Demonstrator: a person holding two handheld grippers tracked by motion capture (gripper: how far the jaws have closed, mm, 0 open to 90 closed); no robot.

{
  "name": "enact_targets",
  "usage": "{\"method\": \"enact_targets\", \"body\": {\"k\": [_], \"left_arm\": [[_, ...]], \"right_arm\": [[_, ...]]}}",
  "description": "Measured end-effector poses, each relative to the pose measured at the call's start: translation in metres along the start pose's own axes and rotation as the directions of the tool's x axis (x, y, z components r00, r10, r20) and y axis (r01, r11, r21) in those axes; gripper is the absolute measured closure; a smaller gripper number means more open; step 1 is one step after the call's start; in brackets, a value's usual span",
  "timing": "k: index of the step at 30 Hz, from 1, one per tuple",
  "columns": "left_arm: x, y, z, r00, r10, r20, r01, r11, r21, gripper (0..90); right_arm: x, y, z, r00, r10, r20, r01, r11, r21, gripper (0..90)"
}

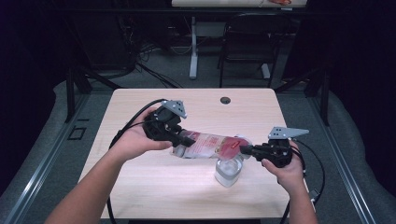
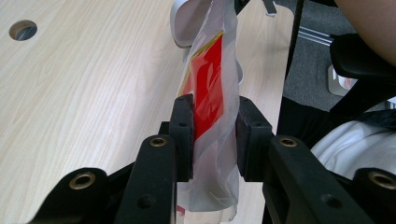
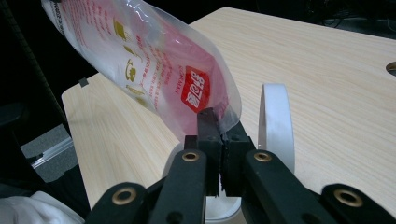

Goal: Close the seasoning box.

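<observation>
The clear plastic bag point(image 1: 210, 144) with the red label hangs stretched between the two grippers, just above the table point(image 1: 140, 186), its right end directly over the clear cup point(image 1: 229, 171). The left gripper point(image 1: 187, 140) has its jaws partly closed around the bag's thick end, pads pressing the film from both sides. The right gripper point(image 1: 246, 149) is clamped nearly flat on a thin corner of the film (tight pinch there). In the right gripper view the cup's white rim point(image 3: 275, 123) sits just beside that pinched corner. This looks like the lining-up step before a pour. Next move, I'd judge: lift the left end so the contents run down toward the cup, keeping the corner over the rim.
</observation>
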State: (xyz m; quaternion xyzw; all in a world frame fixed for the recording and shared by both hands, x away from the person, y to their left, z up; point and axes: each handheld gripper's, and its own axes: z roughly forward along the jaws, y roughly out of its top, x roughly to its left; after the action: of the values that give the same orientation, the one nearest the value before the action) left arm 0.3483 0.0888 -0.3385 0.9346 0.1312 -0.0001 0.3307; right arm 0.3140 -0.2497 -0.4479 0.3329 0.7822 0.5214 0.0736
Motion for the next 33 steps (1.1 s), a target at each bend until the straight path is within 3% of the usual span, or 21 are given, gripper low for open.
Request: {"method": "enact_targets", "body": {"k": [33], "left_arm": [[-0.0015,0.0053,0.0007,1.0000,0.002,0.004,-0.001,1.0000,-0.008,72.5]], "right_arm": [[-0.0002,0.0000,-0.0003,0.9998,-0.012,0.016,0.011,1.000,0.019,89.0]]}}
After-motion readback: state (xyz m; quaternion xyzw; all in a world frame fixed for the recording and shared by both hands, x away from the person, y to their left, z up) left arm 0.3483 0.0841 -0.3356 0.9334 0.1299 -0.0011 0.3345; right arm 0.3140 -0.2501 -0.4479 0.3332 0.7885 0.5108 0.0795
